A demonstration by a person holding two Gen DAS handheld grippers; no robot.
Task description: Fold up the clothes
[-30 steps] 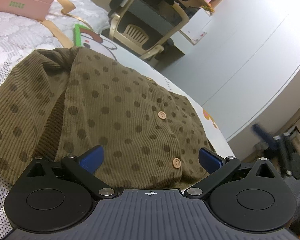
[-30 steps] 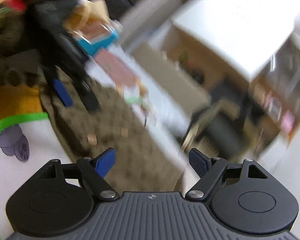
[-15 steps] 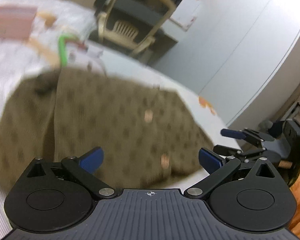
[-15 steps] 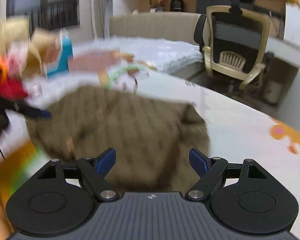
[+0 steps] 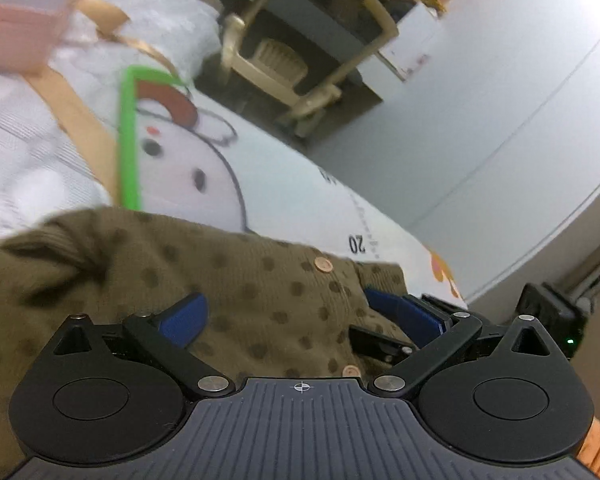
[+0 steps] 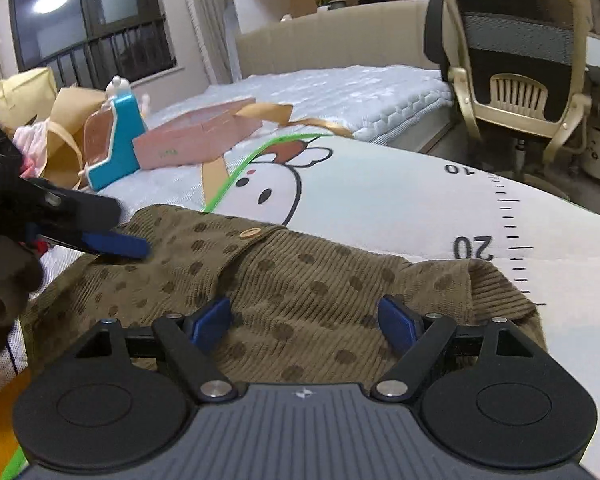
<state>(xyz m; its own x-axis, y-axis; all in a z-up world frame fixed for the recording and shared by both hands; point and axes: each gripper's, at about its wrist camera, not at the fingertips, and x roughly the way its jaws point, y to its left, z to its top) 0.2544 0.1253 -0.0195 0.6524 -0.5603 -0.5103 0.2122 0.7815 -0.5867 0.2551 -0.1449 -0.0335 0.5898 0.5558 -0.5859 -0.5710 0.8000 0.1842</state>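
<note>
A brown corduroy garment with dark dots and small round buttons lies folded on a white cartoon mat. My left gripper is open and low over the garment, with cloth showing between its blue pads. In the right wrist view the same garment fills the foreground. My right gripper is open just above its ribbed near part. The left gripper comes in from the left edge, its blue finger resting at the garment's far left corner.
A pink box, a blue toy and tan paper bags sit on the bed behind the mat. An office chair stands at the far right. Ruler markings run along the mat's right side.
Both grippers swung around and dropped low over the garment, still open. The right one now faces the bed from the garment's near edge. The garment itself looks unmoved.
</note>
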